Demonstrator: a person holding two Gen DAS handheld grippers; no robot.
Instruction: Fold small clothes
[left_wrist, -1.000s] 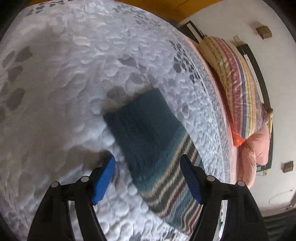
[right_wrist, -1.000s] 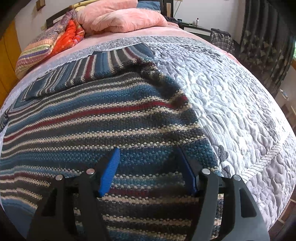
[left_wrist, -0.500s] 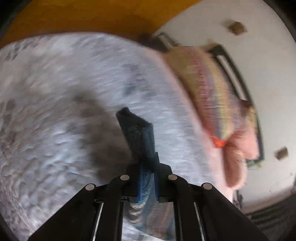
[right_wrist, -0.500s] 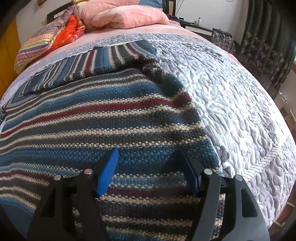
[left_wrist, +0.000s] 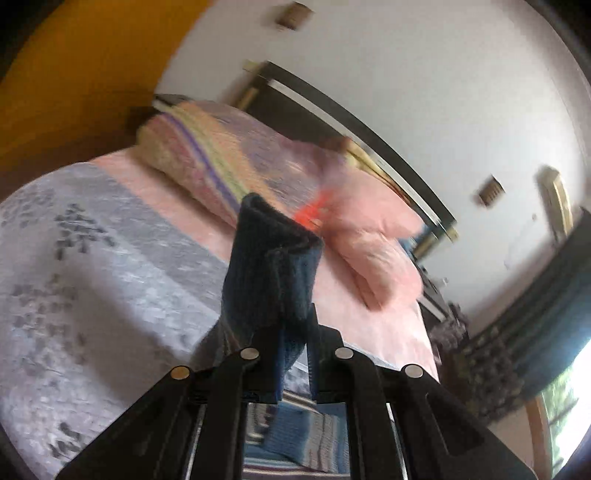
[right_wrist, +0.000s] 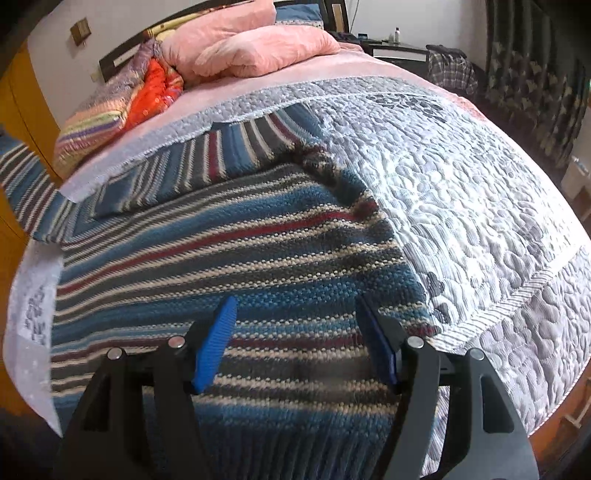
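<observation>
A striped blue, grey, cream and red knitted sweater (right_wrist: 229, 251) lies spread on the quilted bed. One sleeve (right_wrist: 192, 173) rests folded across its upper part. My right gripper (right_wrist: 299, 339) hovers open just above the sweater's lower body, fingers apart with nothing between them. My left gripper (left_wrist: 293, 354) is shut on the dark blue cuff of the other sleeve (left_wrist: 273, 269), which stands lifted off the bed in the left wrist view. That raised sleeve shows at the far left edge (right_wrist: 22, 184) of the right wrist view.
Pink pillows (right_wrist: 243, 40) and a folded multicoloured blanket (right_wrist: 110, 118) lie at the head of the bed. The grey-white quilt (right_wrist: 461, 192) extends to the right of the sweater. A dark nightstand (right_wrist: 399, 48), curtains (right_wrist: 535, 74) and an orange wall (left_wrist: 74, 74) surround the bed.
My left gripper closed on the sleeve cuff and lifted it off the bed, swinging up toward the pillows. The right gripper has stayed open over the sweater, shifting only slightly.
</observation>
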